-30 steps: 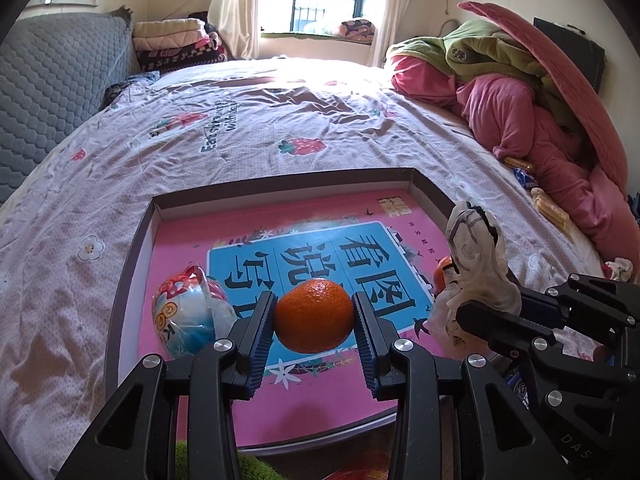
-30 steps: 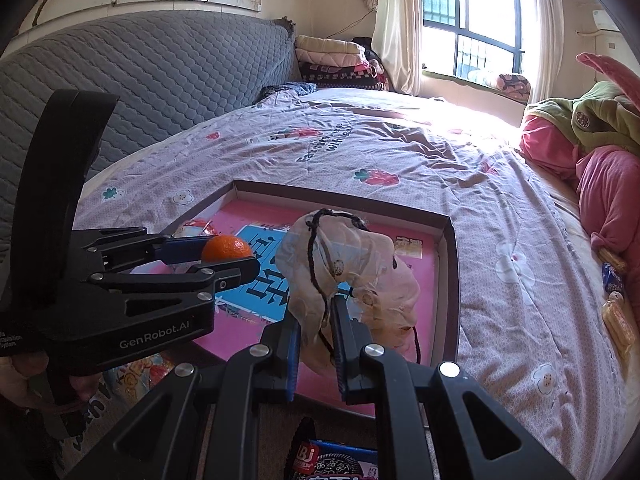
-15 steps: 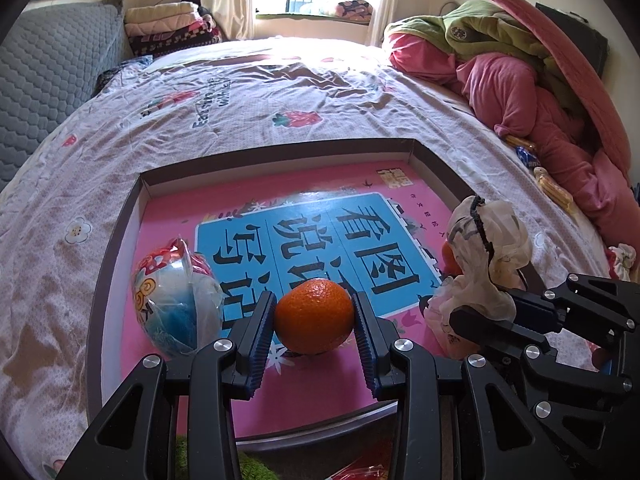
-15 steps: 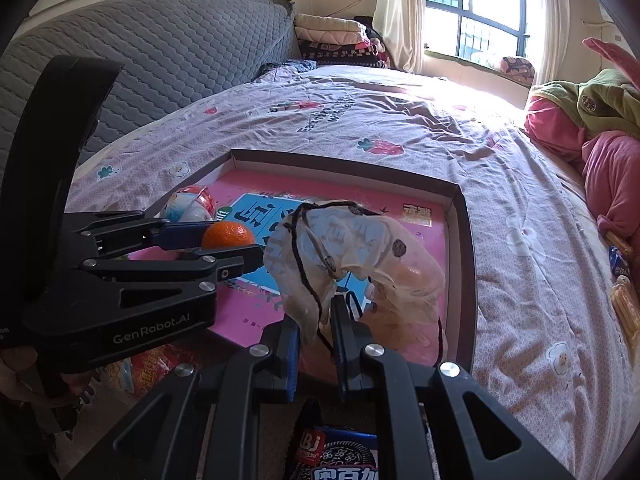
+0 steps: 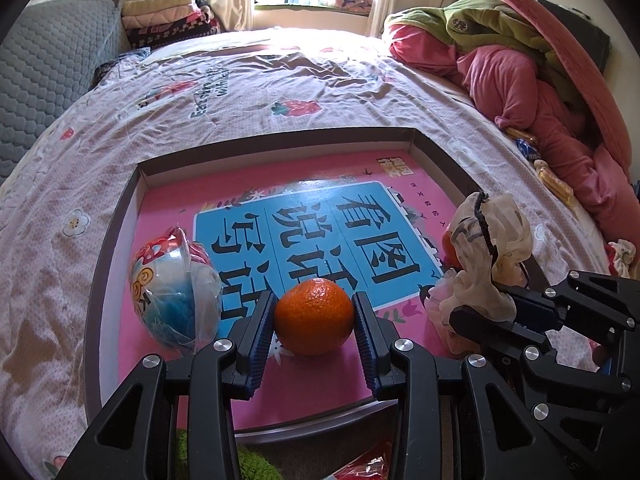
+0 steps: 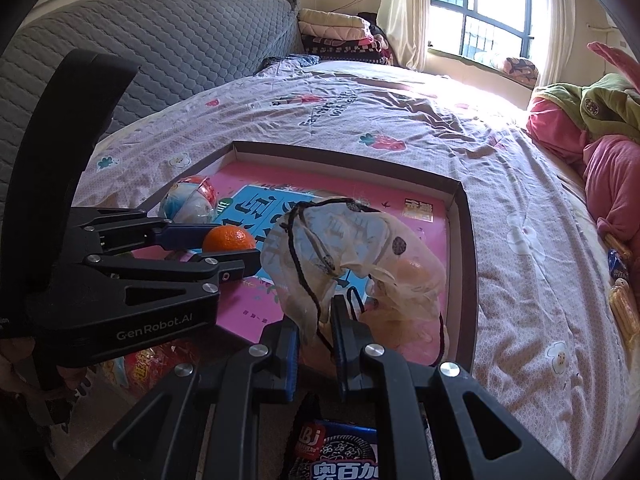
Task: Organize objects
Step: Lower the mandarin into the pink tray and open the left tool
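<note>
My left gripper (image 5: 314, 322) is shut on an orange (image 5: 314, 318), low over the pink floor of a shallow box (image 5: 256, 142) lying on the bed; from the right wrist view the orange (image 6: 229, 239) shows between the left gripper's fingers (image 6: 192, 236). My right gripper (image 6: 314, 330) is shut on the fabric of a sheer drawstring pouch (image 6: 360, 248) with a black cord and an orange fruit inside, at the box's near right. In the left wrist view the pouch (image 5: 486, 240) rises from the right gripper (image 5: 500, 312). A wrapped round toy ball (image 5: 176, 288) lies in the box's near left.
Flowered bedsheet (image 5: 240, 80) surrounds the box. Pink and green bedding (image 5: 520, 80) is heaped at the right, a grey quilted headboard (image 6: 140, 52) at the left. Snack packets (image 6: 336, 452) and a red packet (image 6: 148, 368) lie below the box's near edge. Small wrapped snacks (image 6: 622, 304) lie right.
Both grippers have tipped downward and sunk toward the box floor, carrying the orange and the pouch. The pouch has sagged lower into the box. Both grips are unchanged.
</note>
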The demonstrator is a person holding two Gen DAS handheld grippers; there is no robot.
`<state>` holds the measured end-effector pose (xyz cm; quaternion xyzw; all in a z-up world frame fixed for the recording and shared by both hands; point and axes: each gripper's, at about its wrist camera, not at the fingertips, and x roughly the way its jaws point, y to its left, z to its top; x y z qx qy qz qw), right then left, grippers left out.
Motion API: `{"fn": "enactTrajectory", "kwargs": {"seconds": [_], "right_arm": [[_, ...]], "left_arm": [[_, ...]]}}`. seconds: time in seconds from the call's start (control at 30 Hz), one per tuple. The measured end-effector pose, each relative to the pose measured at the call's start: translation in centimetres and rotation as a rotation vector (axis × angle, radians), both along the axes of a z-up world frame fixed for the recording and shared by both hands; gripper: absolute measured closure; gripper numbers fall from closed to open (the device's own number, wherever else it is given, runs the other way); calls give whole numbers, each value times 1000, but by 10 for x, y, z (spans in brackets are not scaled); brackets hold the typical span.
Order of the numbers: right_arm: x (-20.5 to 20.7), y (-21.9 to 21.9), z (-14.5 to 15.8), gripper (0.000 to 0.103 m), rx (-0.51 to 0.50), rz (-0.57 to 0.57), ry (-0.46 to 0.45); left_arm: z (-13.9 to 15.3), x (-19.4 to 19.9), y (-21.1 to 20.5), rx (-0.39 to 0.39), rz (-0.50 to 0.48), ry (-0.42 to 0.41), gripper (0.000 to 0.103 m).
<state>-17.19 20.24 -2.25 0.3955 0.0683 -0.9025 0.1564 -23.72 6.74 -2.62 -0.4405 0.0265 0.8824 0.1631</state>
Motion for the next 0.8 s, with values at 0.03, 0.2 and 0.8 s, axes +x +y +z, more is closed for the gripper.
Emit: {"fn": "enactTrajectory", "kwargs": {"seconds": [0.03,0.2,0.8], "right_arm": [[0,0,0,88,0,0,-3],[0,1,0,87,0,-3,-11],[-1,8,0,71,-21,-27,-48]], "left_arm": [[0,0,0,0,-1,-3,63],[1,1,0,-6,-2,-9,63],[8,6,-2,-4,-5,-25,63]]}}
